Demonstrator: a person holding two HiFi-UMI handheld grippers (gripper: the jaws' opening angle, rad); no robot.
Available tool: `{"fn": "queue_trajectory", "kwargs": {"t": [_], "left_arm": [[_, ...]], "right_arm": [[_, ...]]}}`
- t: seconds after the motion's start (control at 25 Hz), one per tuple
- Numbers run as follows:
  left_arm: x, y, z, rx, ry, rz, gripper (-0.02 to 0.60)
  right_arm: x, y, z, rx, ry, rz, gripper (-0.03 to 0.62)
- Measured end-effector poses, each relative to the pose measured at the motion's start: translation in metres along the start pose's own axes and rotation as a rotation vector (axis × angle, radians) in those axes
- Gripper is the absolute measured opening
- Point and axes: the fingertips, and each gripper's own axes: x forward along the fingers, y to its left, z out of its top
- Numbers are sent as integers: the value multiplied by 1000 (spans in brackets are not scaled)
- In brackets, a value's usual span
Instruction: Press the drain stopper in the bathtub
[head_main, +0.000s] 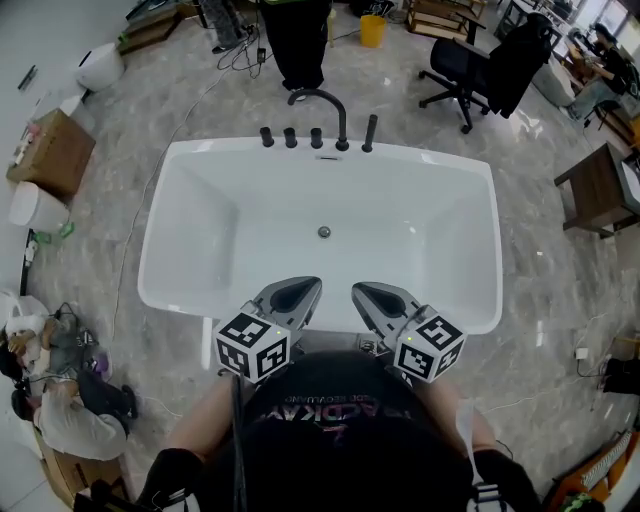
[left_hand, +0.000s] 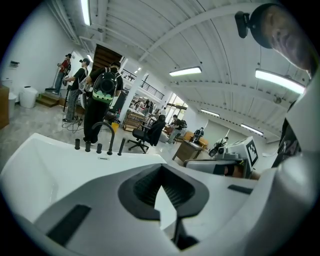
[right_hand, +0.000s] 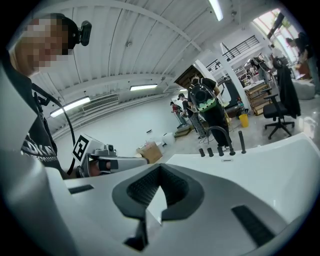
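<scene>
Drain stopper (head_main: 324, 232) unobstructed, left gripper (head_main: 304, 291), right gripper (head_main: 364, 293) closed over bathtub (head_main: 190, 235) rim

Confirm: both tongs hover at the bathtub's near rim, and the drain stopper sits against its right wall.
Wrong: the head view shows the drain stopper mid-floor in the bathtub. Left tongs and right tongs do hover at its near rim.

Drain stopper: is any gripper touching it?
No, the drain stopper lies bare; left gripper and right gripper hover by the bathtub rim.
</scene>
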Motion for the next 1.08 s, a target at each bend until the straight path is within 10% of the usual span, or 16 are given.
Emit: {"fn": "queue_trajectory", "kwargs": {"t": [1.08], "left_arm": [[10, -2, 5, 11, 33, -20, 6]], "right_arm": [[2, -7, 3, 32, 1, -12, 12]]}}
